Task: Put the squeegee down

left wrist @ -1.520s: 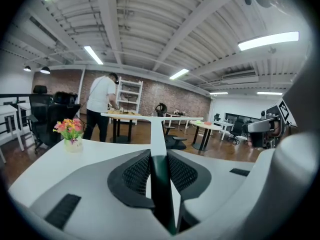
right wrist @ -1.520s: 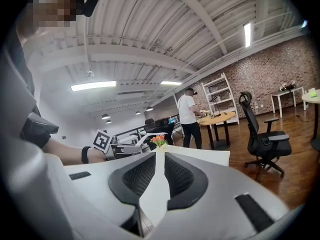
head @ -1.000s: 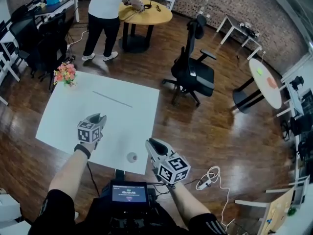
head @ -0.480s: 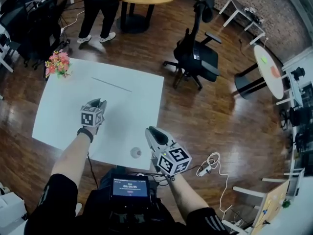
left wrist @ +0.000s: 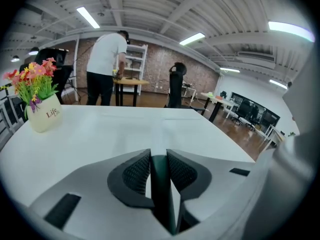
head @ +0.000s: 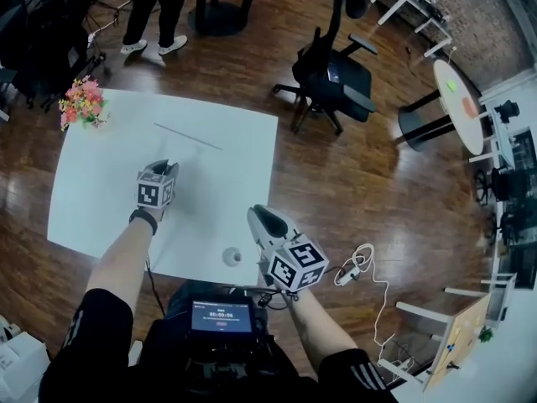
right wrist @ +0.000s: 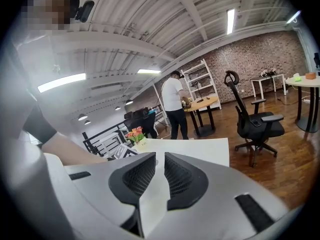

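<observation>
My left gripper (head: pixel 167 166) reaches over the white table (head: pixel 101 200) and is shut on the squeegee's dark green handle (left wrist: pixel 159 184), which stands upright between the pads. A faint pale strip runs forward from the jaws to a long thin dark line (head: pixel 189 137) lying across the table, apparently the squeegee's blade. My right gripper (head: pixel 257 216) hovers at the table's near right edge, pointing over the tabletop. In the right gripper view its jaws (right wrist: pixel 160 156) stand almost together with nothing between them.
A small pot of pink and orange flowers (head: pixel 80 103) stands at the table's far left corner, and a small grey round thing (head: pixel 230 256) lies near the front edge. A black office chair (head: pixel 336 74) stands beyond the table. A person (head: pixel 155 7) stands farther back. A cable (head: pixel 357 267) lies on the floor.
My left gripper has moved forward over the table and lower, still shut on the handle. The right gripper has shifted slightly. The dark line has kept its place on the table.
</observation>
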{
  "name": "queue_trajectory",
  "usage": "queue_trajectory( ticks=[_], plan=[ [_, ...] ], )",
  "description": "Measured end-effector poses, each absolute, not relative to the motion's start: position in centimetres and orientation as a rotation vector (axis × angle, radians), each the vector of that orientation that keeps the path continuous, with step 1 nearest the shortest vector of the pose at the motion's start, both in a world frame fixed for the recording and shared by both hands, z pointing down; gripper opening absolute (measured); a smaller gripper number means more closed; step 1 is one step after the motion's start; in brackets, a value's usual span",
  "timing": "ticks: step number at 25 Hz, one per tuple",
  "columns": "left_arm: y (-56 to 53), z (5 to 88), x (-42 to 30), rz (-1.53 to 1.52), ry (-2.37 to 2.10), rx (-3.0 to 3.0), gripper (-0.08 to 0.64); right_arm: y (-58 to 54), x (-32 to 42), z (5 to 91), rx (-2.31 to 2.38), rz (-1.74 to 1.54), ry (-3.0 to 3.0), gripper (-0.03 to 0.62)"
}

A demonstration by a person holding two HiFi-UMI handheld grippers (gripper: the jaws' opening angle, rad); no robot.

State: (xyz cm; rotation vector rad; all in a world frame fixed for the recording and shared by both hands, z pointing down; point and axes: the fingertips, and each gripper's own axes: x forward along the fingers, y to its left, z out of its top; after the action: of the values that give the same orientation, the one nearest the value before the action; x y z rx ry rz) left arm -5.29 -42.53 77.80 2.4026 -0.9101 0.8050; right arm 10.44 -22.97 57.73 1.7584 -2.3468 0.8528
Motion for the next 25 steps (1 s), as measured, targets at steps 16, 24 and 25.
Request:
queue_trajectory(
  ticks=[16,24,25],
  plan=[
    [-41.8,81.1,-7.0,0.935,-0.912,2.341,0.083,-23.0,10.2,58.6,1.756,0.886,-2.317,0.075],
    [-41.3,81.1,-6.3,0.924,-0.848,2.35,0.18,-22.6,10.0,58.5,1.761,0.893,-2.322,0.075],
    [-41.3,81.0,-6.3,0.92,-0.851,2.352,0.213,-22.6,9.9,58.4,1.759,0.892,-2.326,0.075]
  ],
)
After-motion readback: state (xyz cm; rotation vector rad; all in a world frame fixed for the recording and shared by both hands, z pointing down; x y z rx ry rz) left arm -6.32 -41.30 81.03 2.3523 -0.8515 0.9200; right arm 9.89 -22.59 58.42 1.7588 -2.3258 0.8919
